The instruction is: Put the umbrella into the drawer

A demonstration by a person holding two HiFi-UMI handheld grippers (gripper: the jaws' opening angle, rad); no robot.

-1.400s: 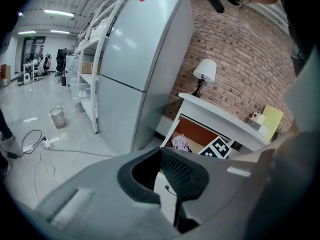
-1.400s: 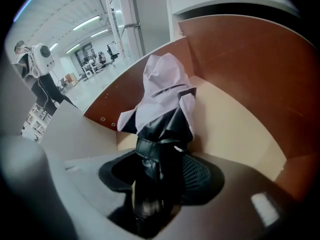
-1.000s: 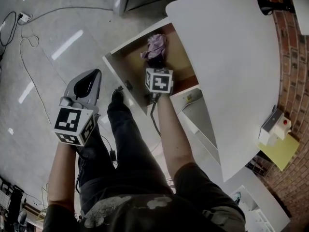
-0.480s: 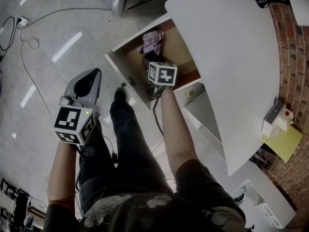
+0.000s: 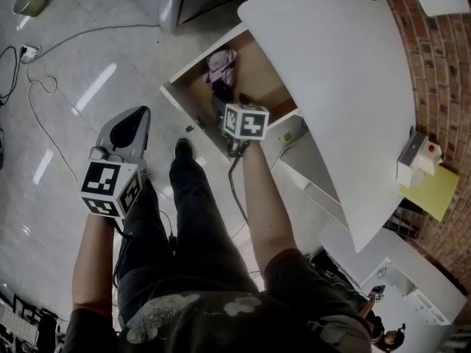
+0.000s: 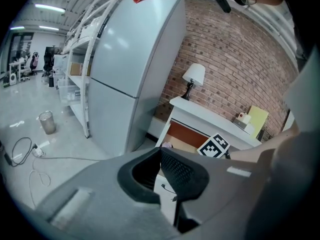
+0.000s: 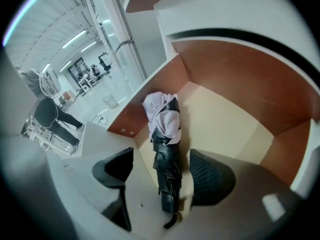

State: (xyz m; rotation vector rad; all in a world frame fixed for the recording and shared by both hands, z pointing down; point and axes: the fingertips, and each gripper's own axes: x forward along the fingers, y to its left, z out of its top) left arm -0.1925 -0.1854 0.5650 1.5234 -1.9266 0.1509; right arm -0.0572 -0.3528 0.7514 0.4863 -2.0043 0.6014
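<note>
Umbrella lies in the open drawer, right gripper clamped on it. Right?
Not clamped: in the right gripper view the jaws of the right gripper have just been opening and stand apart, off the umbrella. It lies in the open drawer.

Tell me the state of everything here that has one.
Umbrella, folded, lying in the drawer.
Drawer, pulled open.
Right gripper, open; jaws have just been opening, umbrella between them, not gripped.
Left gripper, shut, empty.
Fridge, doors shut.
</note>
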